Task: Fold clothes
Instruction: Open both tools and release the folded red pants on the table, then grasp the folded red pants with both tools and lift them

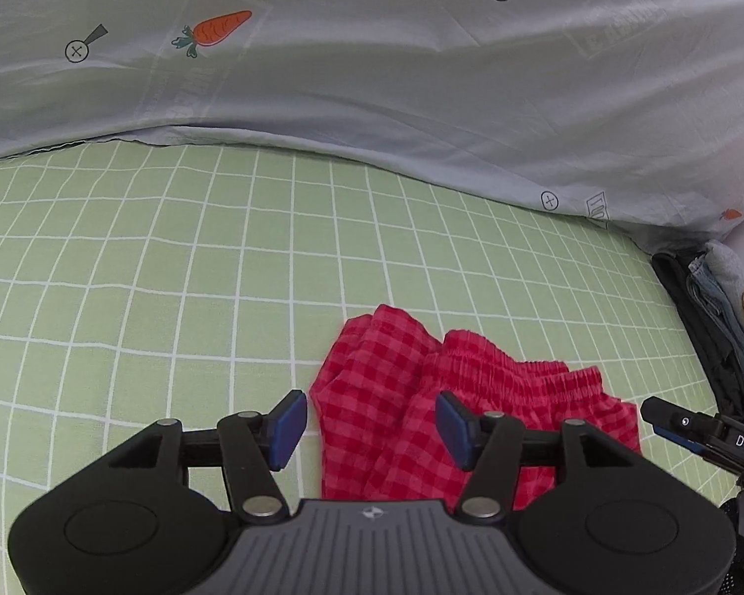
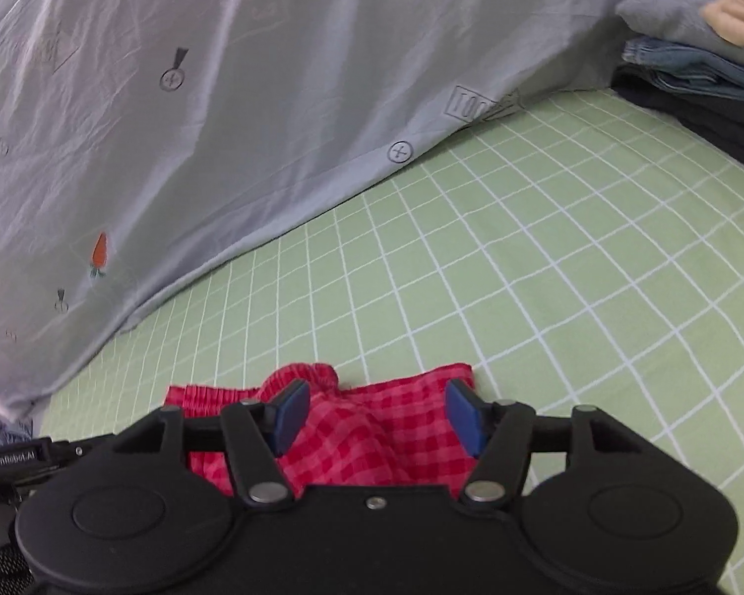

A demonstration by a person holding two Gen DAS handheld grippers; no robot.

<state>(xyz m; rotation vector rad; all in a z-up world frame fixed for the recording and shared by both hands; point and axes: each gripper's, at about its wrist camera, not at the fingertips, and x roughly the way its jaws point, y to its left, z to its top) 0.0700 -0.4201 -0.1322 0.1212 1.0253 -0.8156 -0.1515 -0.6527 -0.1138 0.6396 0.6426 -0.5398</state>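
Note:
A pair of red checked shorts [image 1: 397,396] with an elastic waistband lies crumpled on the green grid bedsheet [image 1: 173,272]. My left gripper [image 1: 371,427] is open and empty, hovering just above the shorts' near edge. The right gripper's tip shows at the right edge of the left wrist view [image 1: 679,421]. In the right wrist view the same shorts [image 2: 367,426] lie under my right gripper [image 2: 378,414], which is open and empty just above them. The left gripper's body shows at the far left there [image 2: 15,461].
A pale blue quilt with carrot prints [image 1: 372,74] is heaped along the far side of the bed [image 2: 173,124]. A stack of folded clothes, dark, denim, grey and beige [image 2: 694,59], sits at the right [image 1: 719,307].

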